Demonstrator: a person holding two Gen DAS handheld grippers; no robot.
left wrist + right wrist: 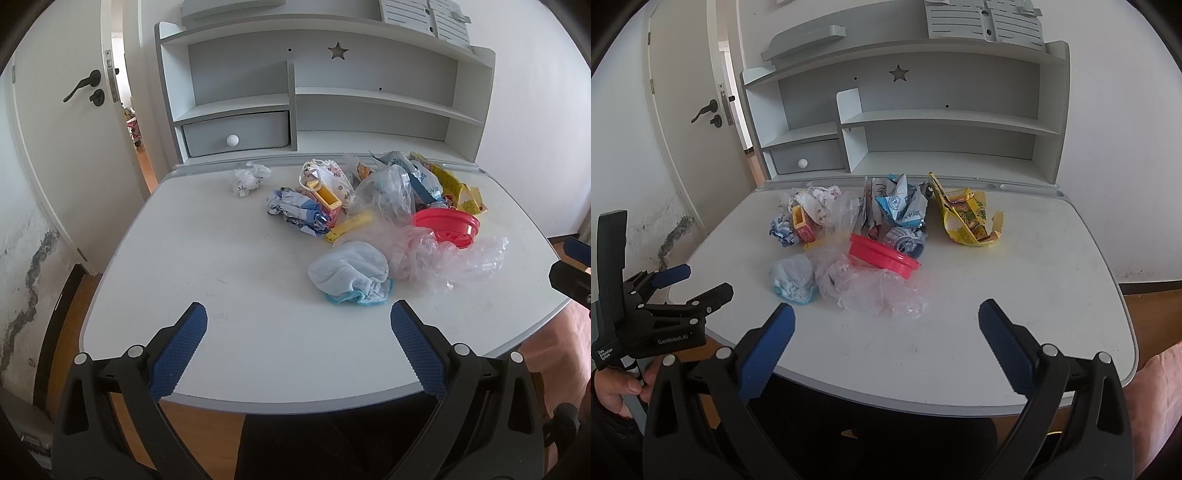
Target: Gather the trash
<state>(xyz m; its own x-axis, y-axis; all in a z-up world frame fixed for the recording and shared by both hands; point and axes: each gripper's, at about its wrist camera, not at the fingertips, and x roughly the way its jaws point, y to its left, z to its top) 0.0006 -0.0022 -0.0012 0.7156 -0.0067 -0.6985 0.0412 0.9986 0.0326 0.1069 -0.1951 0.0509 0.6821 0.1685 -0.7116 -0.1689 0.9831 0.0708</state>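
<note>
A heap of trash lies on the white desk [221, 277]: a crumpled white paper ball [249, 179], a blue-white wrapper [295, 210], a small yellow box [325, 195], clear plastic bags [443, 258], a red lid [447, 225], a torn yellow packet [967, 218] and a light blue cloth [351, 275]. My left gripper [298, 325] is open and empty over the desk's near edge, short of the cloth. My right gripper [886, 325] is open and empty, just in front of the plastic bags [879, 291]. The left gripper also shows in the right wrist view [698, 280].
A grey shelf unit [295, 96] with a closed drawer [236, 134] stands at the desk's back. A white door [74, 122] stands ajar on the left. Wooden floor lies around the desk.
</note>
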